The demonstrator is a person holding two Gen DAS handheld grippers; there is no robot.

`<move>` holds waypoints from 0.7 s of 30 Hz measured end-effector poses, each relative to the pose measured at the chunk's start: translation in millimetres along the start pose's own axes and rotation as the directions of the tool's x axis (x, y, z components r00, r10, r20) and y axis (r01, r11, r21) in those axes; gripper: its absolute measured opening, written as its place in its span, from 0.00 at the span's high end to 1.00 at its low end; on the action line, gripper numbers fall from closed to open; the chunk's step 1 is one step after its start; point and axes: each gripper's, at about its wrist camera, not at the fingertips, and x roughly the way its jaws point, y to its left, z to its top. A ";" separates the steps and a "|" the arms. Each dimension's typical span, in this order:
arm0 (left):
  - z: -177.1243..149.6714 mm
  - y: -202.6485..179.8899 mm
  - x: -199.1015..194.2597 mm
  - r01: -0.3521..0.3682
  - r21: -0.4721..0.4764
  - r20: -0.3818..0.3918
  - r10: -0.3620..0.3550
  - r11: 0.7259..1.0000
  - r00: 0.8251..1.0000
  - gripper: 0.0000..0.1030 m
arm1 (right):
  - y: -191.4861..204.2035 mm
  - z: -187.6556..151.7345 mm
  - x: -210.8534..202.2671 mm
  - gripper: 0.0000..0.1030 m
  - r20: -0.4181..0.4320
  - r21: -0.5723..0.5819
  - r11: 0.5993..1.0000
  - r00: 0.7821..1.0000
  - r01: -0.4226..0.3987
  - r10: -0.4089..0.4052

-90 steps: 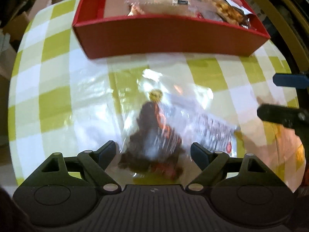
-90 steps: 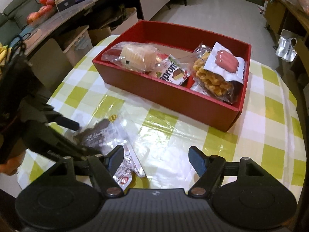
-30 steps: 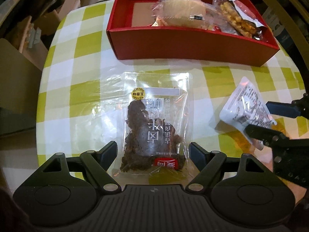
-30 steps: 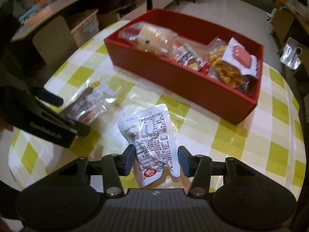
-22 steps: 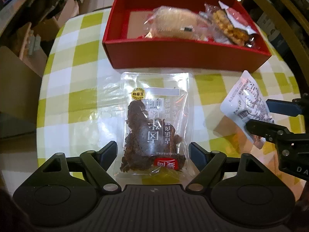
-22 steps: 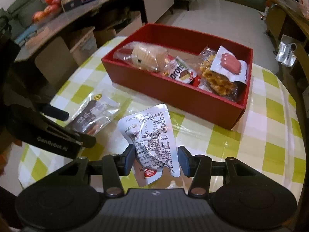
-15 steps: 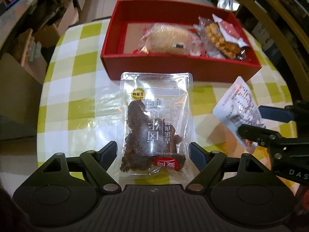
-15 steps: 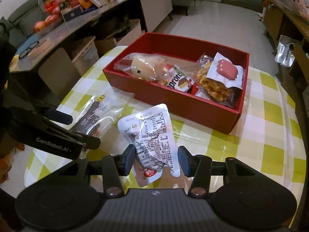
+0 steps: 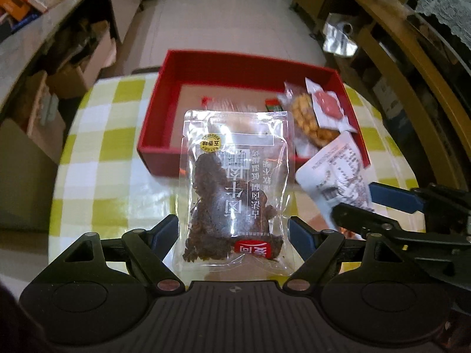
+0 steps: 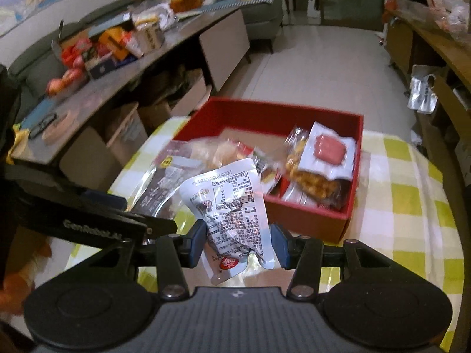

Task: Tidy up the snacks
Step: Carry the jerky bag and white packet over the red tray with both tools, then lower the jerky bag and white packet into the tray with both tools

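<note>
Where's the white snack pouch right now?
The white pouch is clamped in the right gripper, held above the checked table just short of the red box, right of the jerky bag.

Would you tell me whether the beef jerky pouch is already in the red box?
Not yet. The beef jerky pouch is held up by the left gripper, in front of the red box, not resting inside.

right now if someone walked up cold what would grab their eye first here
Two snack packs held up at once: the left gripper is shut on a clear jerky bag with dark meat inside, and the right gripper is shut on a white pouch covered in small print. Just beyond them the red box sits on the green-checked tablecloth, with a waffle snack pack at its right end.
</note>
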 end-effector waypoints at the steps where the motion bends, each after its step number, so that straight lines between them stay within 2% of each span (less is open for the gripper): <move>1: 3.5 -1.0 0.1 -0.001 -0.003 0.006 0.001 1.000 1.000 0.18 | -1.5 2.4 -0.8 0.47 0.009 0.008 1.000 1.000 -0.002 0.002; 12: 36.2 -13.2 18.5 -0.007 -0.021 0.020 0.007 1.000 1.000 0.18 | -26.8 23.1 10.8 0.47 0.053 0.088 0.996 0.998 0.025 -0.030; 21: 65.6 -12.4 43.5 -0.057 -0.045 0.041 0.058 0.997 0.997 0.17 | -45.9 46.6 43.5 0.47 0.065 0.119 0.992 0.996 0.045 -0.053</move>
